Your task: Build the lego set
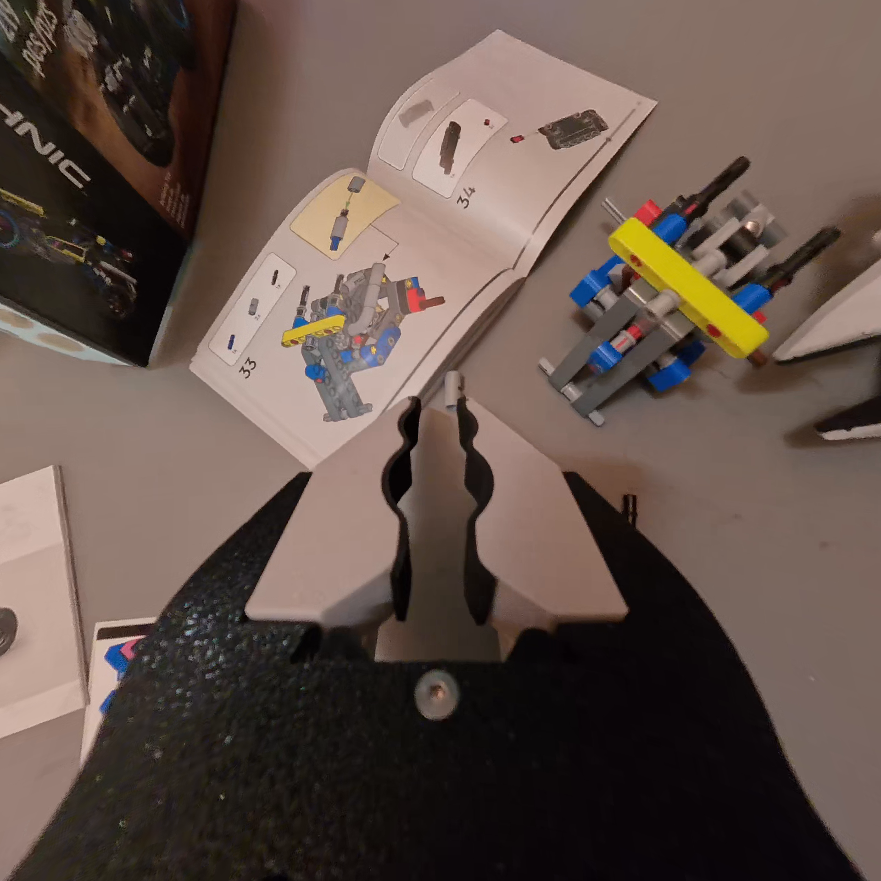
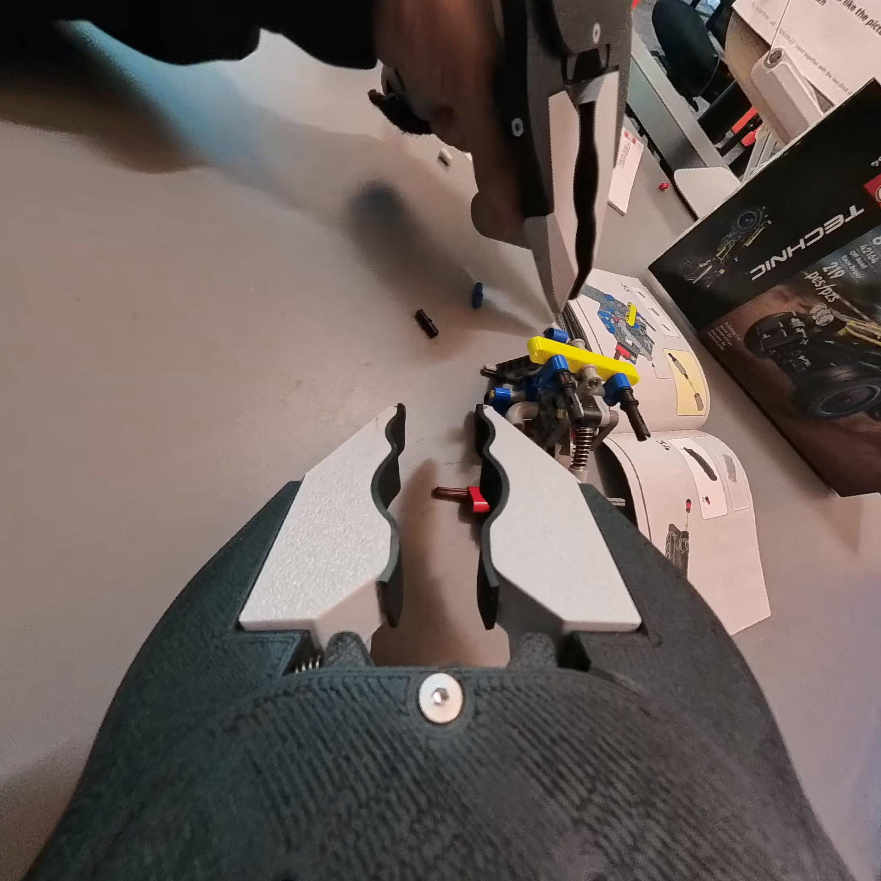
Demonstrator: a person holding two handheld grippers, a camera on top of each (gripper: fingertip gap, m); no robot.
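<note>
My left gripper [image 1: 439,403] hangs just above the grey table [image 1: 667,548] at the edge of an open instruction booklet [image 1: 429,267]. Its jaws stand slightly apart. A small light-grey connector with a blue end [image 1: 453,388] sits at its right fingertip, and the left pad is clear of it. The same gripper [image 2: 558,300] shows in the right wrist view, tips pointing down beside the booklet. My right gripper [image 2: 438,412] is open and low over the table. A red piece on a brown axle [image 2: 465,498] lies on the table between its fingers. A brick assembly with a yellow beam [image 2: 562,391] stands just past its right finger and also shows in the left wrist view [image 1: 667,295].
A dark product box [image 1: 95,167] stands left of the booklet and shows at the right of the right wrist view [image 2: 786,333]. A black pin [image 2: 425,323] and a blue pin [image 2: 477,294] lie loose on the table. White boxes [image 1: 33,596] sit at the near left. There is about 12 centimeters between the tips of the two grippers.
</note>
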